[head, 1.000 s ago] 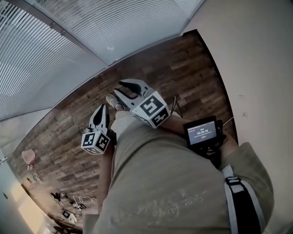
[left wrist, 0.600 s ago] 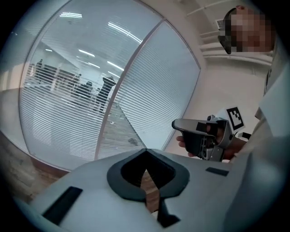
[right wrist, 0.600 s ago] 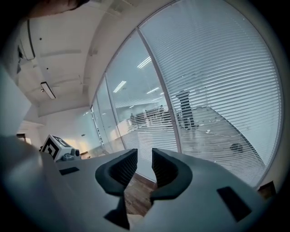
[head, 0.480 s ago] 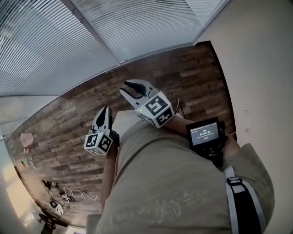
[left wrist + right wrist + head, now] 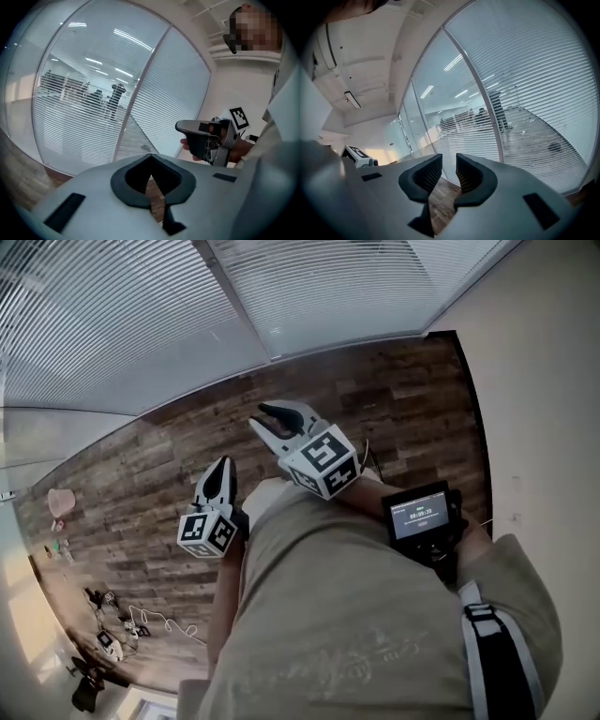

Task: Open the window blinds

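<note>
you're carrying both tools out front, low over your leg (image 5: 356,615), noses toward the window blinds (image 5: 141,324). the blinds fill the head view from 9 round to 1 o'clock and are well apart from either tool. looks like an approach, not a grab yet.

left gripper (image 5: 223,465) sits at 8 o'clock of frame centre. its jaws are fully together w/ nothing in them, and its own view shows only floor thru the notch. prob just parked shut while you walk.

right gripper (image 5: 265,420) is just above centre, ahead of the left one. its jaws stand apart w/ nothing between, only wood floor (image 5: 394,399) and slats beyond. i'd guess it's kept ready bc it's the one to take the control.

the blinds are down to the floor line w/ slats across the glass. a frame post (image 5: 234,296) splits the panes at 12 o'clock. the plain wall (image 5: 544,381) runs down the 3 o'clock side.

hard to make out:
- no cord, chain or tilt wand shows clearly in any view. faint lines cross the slats in the right gripper view, but i can't tell if they're cords or reflections.
- the top of the blinds and the headrail are cut off.
- figures and lights show dimly thru the slats, too blurred to read.
- your leg hides the floor below centre.
- the screen unit (image 5: 419,514) at 4 o'clock has digits too small to read.
- clutter (image 5: 112,634) at 7 o'clock is too small to id.
</note>
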`<state>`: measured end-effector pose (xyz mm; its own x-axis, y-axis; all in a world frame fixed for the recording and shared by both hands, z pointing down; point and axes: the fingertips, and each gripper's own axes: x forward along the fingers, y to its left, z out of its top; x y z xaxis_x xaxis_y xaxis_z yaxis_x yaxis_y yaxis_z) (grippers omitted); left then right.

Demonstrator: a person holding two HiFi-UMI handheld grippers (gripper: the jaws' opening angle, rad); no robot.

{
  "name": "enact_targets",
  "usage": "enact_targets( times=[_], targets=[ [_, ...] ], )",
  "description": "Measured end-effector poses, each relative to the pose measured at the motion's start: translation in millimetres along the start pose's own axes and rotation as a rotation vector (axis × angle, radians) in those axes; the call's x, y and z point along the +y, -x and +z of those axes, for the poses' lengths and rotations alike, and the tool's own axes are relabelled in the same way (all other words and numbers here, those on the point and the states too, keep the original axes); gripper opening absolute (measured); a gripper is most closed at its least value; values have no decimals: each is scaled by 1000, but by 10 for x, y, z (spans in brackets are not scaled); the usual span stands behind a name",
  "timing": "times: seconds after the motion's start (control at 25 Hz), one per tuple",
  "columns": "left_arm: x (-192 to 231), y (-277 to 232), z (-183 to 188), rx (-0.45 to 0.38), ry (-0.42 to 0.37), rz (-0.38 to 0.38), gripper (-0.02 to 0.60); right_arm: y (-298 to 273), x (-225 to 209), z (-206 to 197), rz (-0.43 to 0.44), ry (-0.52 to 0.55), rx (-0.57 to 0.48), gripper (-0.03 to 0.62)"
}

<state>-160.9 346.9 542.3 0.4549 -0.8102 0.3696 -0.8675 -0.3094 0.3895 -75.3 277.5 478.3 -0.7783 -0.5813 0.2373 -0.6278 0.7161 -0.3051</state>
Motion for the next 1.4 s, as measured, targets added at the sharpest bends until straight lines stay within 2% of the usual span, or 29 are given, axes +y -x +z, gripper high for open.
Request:
enact_targets(
  times=[0.24, 0.4, 0.6, 0.72, 0.8, 0.92, 1.04, 1.08, 1.16, 1.28, 1.4],
  targets=[
    [706, 461, 51, -18, 68, 58, 14, -456, 393, -77, -27, -30, 10, 89],
    [1056, 792, 108, -16, 57, 37, 14, -741, 872, -27, -24, -89, -37, 89],
    [1819, 1486, 58, 8, 82, -3, 15, -1228, 2146, 120, 166, -219, -154, 89],
    [1877, 1406, 31, 27, 83, -27, 14, -1240, 2346, 171, 249, -290, -214, 89],
    [1840, 1276, -20, 55, 75, -57, 14, -1256, 2341, 57, 234, -226, -189, 89],
    [1864, 1141, -185, 104, 69, -103, 14, -1297, 2245, -212, 150, -117, -140, 89],
    [1945, 1236, -257, 144, 63, -153, 14, -1365, 2355, -387, 87, -69, -109, 87],
    [1957, 1272, -256, 153, 60, -172, 15, -1394, 2415, -437, 86, -84, -97, 87],
    [1974, 1266, -242, 165, 54, -206, 14, -1433, 2455, -477, 109, -190, -95, 87],
    [1961, 1228, -195, 164, 42, -240, 15, -1308, 2469, -269, 137, -355, -184, 88],
    [1842, 1206, -117, 161, 17, -272, 14, -1141, 2558, -71, 213, -484, -269, 87]
  ],
)
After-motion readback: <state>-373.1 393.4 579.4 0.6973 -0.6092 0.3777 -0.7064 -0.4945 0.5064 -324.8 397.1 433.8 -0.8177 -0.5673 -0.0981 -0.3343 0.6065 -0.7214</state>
